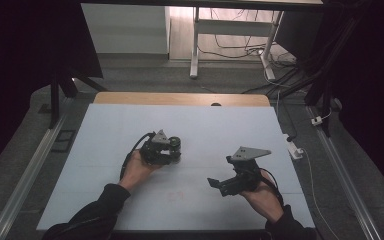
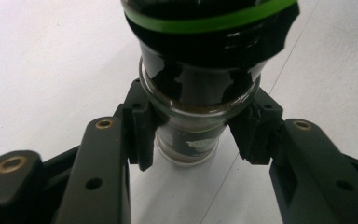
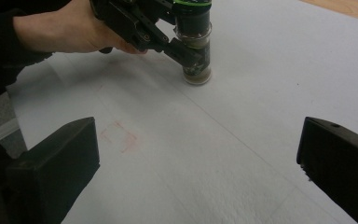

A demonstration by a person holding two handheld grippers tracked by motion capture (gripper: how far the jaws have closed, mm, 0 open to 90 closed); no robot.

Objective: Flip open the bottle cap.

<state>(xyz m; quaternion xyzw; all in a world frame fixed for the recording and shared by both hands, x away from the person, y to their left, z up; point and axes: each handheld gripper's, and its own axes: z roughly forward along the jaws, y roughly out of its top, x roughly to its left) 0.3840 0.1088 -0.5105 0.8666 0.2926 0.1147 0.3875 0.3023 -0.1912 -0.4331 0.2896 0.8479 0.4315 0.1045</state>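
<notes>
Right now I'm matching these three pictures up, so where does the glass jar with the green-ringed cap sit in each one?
High view: the jar is left of centre on the white mat, in the left tool.
Left gripper view: top centre, between the jaws.
Right gripper view: top centre, upright on the mat, held by the left tool.
Shared landmark: the green cap ring.

I am working in a lab or test room. My wooden worktop (image 1: 180,98) wears a plain white sheet (image 1: 220,125). Behind it stands a white metal desk frame (image 1: 195,45), with black cables (image 1: 260,52) on grey carpet floor (image 1: 145,75).
</notes>
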